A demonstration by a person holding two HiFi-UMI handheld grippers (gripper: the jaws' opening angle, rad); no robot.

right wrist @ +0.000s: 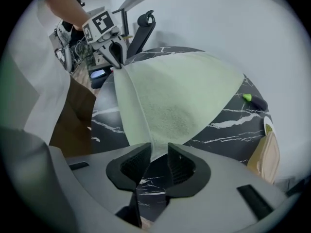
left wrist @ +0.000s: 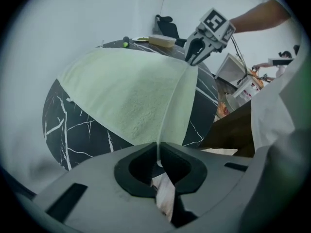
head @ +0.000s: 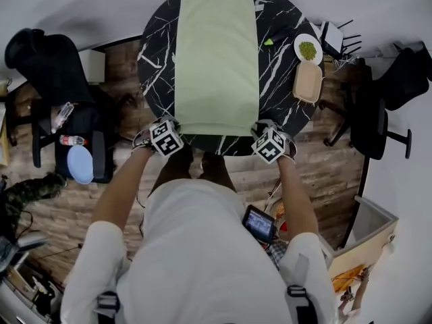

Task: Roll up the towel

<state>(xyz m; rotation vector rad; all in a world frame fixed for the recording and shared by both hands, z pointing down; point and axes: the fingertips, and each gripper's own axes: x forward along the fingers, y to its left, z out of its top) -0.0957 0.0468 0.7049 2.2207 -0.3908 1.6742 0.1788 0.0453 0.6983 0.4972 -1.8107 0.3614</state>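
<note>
Head view: towel [head: 216,59] lies flat along the table [head: 283,66], its near edge lifted at 2 corners. Left gripper [left wrist: 158,152] is clamped on one corner; right gripper [right wrist: 158,154] stands part open, the corner loose between its jaws. Close the right firmly, then turn both corners over evenly for a tight, straight roll.

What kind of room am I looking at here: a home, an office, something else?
Most likely an office or workroom, though I can't be sure: black office chairs stand beside a round black marble-patterned table on a wood-plank floor, with an open storage box nearby.
</note>
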